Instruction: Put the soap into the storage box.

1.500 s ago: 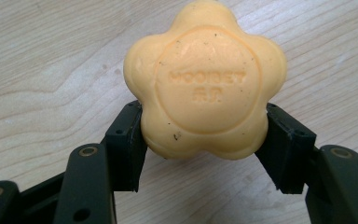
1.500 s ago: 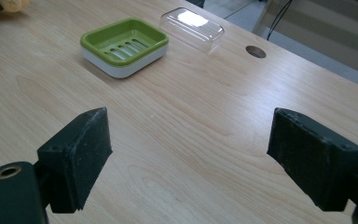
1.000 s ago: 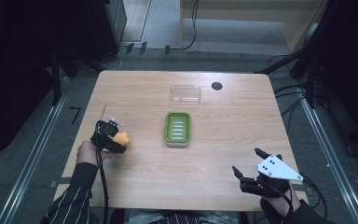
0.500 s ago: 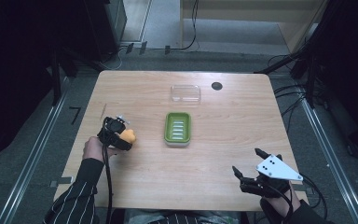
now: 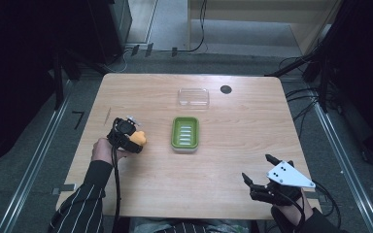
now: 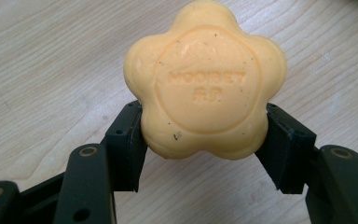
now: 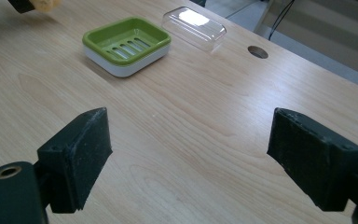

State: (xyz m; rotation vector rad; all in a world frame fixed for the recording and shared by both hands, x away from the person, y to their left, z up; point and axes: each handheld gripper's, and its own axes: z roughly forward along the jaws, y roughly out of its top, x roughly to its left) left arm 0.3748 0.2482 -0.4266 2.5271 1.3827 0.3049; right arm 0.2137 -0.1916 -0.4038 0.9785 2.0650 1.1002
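We begin at our left gripper [image 5: 135, 140], at the left middle of the high view: its jaws pinch the flower-shaped yellow soap [image 6: 205, 81] by two opposite edges, and in the left gripper view the black pads press into the bar's lower left and lower right lobes while the stamped face looks straight at the camera. The soap fills the upper centre of that frame, clear of the wood table [image 5: 233, 160] behind it as far as we can judge. The bar is nearly round, so it has no real long axis; what counts is its flat face, which looks to lie roughly level.

Moving outward, the green soap dish [image 5: 185, 133] sits at the centre of the high view, just to the right of the held soap and at about the same height in the frame. Its long axis runs up and down the picture, its slotted floor bare. We judge the coming move to be a short carry rightward in the frame, then a lowering into the dish.

Further up the frame lies the clear lid [image 5: 193, 97], its long side across the picture, apart from the dish.

Our right gripper [image 5: 262, 182], at the lower right, stands spread wide and holds nothing; it is the farther of the two from the dish.
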